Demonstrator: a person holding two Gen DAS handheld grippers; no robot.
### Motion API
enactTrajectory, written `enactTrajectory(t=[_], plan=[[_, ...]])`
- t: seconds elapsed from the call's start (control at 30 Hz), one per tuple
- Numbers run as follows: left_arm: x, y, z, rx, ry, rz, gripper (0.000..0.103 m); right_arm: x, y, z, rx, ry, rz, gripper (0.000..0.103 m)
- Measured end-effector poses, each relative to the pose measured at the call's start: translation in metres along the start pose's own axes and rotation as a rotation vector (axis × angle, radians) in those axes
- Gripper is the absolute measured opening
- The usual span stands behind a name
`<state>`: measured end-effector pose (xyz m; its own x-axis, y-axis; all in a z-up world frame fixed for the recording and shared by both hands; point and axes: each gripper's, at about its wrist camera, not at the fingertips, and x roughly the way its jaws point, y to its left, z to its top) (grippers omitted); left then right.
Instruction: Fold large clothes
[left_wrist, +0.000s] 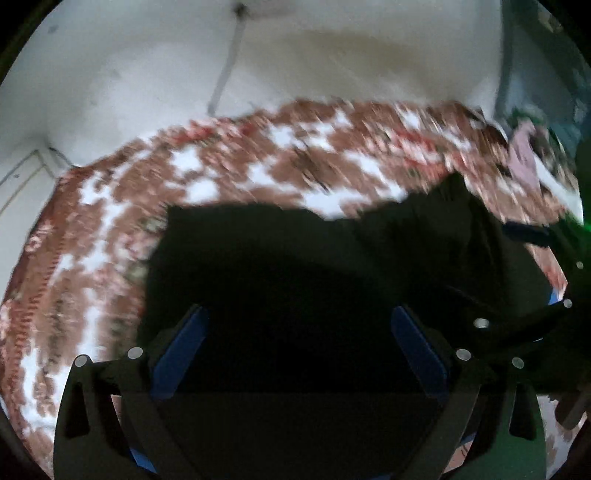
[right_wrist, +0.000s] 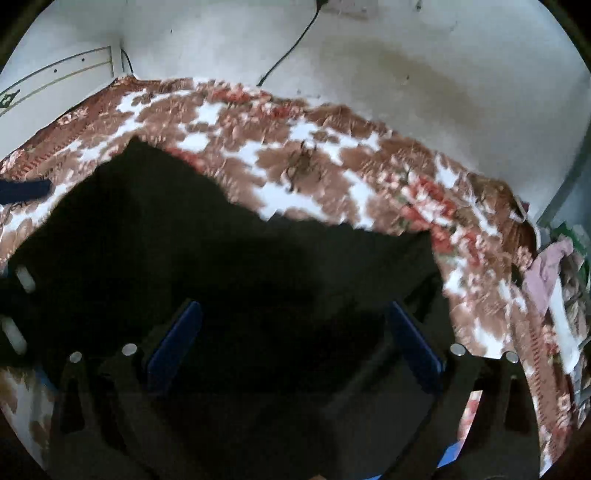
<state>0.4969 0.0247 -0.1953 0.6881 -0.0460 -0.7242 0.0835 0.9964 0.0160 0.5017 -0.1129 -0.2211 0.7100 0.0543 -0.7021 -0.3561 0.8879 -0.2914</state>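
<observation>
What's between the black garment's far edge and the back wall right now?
Only the floral bedspread: beyond the black garment it runs bare to the wall. Clearest in the right wrist view.

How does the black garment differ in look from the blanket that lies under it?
The black garment is one plain dark colour, while the blanket bears a brown, white and red flower pattern. The garment covers only the near part of the bed; the blanket spreads well beyond it to the far edge by the wall. The garment lies on top, the blanket beneath. Both are soft cloth, lying spread out.
</observation>
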Motion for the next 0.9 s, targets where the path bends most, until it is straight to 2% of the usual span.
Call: enactTrajectory(t=[0.13, 0.33, 0.43, 0.53, 0.6, 0.7, 0.77, 0.83, 0.9], plan=[[0.038, -0.002, -0.003, 0.063, 0.073, 0.067, 0.098, 0.034, -0.014, -0.008, 0.032, 0.070, -0.030, 0.097], [0.068, 0.041, -0.011, 0.006, 0.135, 0.078, 0.099, 0.064, -0.049, -0.021, 0.054, 0.088, -0.055, 0.097], [0.070, 0.063, -0.017, -0.005, 0.133, 0.089, 0.099, 0.065, -0.069, -0.027, 0.058, 0.075, -0.073, 0.098], [0.068, 0.084, -0.020, -0.029, 0.131, 0.109, 0.099, 0.064, -0.089, -0.031, 0.056, 0.059, -0.111, 0.098], [0.065, 0.098, -0.023, -0.045, 0.130, 0.129, 0.099, 0.066, -0.106, -0.036, 0.072, 0.080, -0.134, 0.098], [0.060, 0.117, -0.025, -0.086, 0.141, 0.159, 0.099, 0.068, -0.131, -0.043, 0.150, 0.105, -0.105, 0.098], [0.051, 0.127, -0.026, -0.125, 0.144, 0.168, 0.097, 0.061, -0.134, -0.043, 0.167, 0.099, -0.107, 0.098], [0.024, 0.131, -0.026, -0.158, 0.093, 0.153, 0.097, 0.045, -0.131, -0.039, 0.187, 0.070, -0.115, 0.098], [-0.012, 0.130, -0.032, -0.199, 0.027, 0.122, 0.098, 0.017, -0.126, -0.035, 0.224, 0.016, -0.083, 0.098]])
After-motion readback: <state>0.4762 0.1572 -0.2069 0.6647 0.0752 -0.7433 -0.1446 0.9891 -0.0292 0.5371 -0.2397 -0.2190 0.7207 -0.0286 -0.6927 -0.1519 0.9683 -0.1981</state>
